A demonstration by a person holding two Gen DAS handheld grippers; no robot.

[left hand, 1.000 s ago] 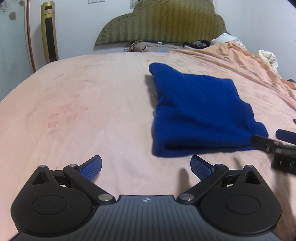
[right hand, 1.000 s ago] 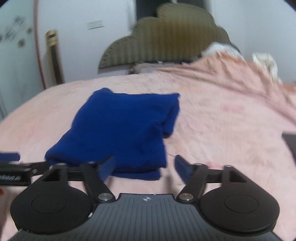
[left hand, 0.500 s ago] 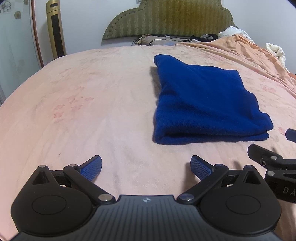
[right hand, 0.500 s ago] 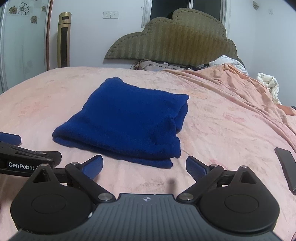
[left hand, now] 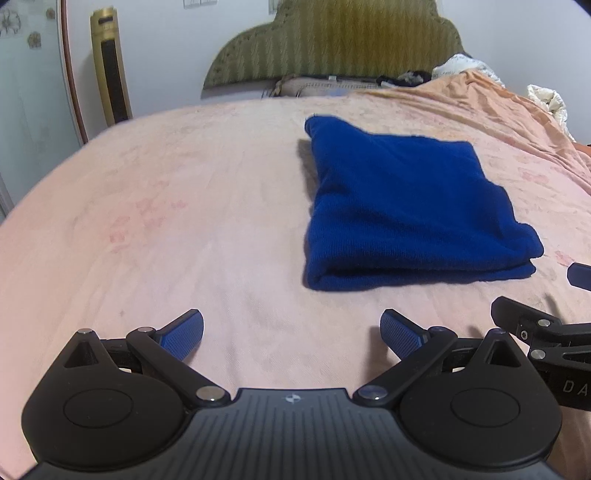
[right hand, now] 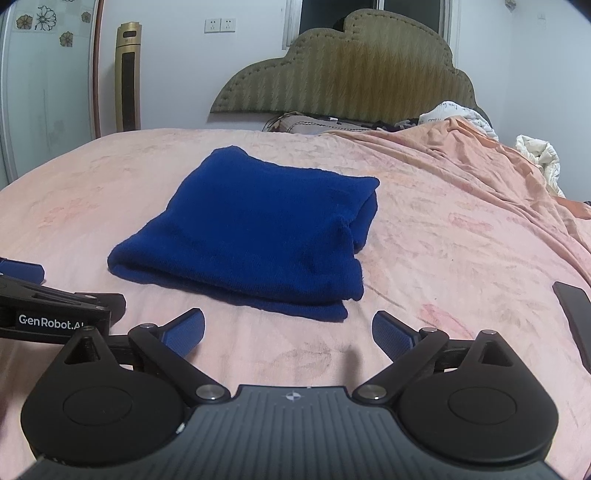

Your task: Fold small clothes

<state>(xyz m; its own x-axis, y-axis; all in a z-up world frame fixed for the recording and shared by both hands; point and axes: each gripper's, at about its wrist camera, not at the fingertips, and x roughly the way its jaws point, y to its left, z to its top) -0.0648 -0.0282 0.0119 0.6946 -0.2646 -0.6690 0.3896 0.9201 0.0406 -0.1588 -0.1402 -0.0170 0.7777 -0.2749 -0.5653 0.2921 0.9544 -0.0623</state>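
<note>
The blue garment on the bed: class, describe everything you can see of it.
The blue garment is deep blue, soft and knitted-looking, folded into a thick, roughly square bundle with stacked layers showing along its near edge. It lies flat on the pink bedspread, touching only that. Neither gripper touches it.

One folded blue garment (right hand: pixel 255 229) on bed; one pink bedspread (left hand: pixel 155 221); one padded headboard (right hand: pixel 354 74); two grippers, left gripper (left hand: pixel 291 334) and right gripper (right hand: pixel 288 332); one dark flat object (right hand: pixel 576 314) at bedspread's right edge; one gold tower fan (right hand: pixel 127 77); two wall sockets (right hand: pixel 219 25); one white quilt (right hand: pixel 535 155).
</note>
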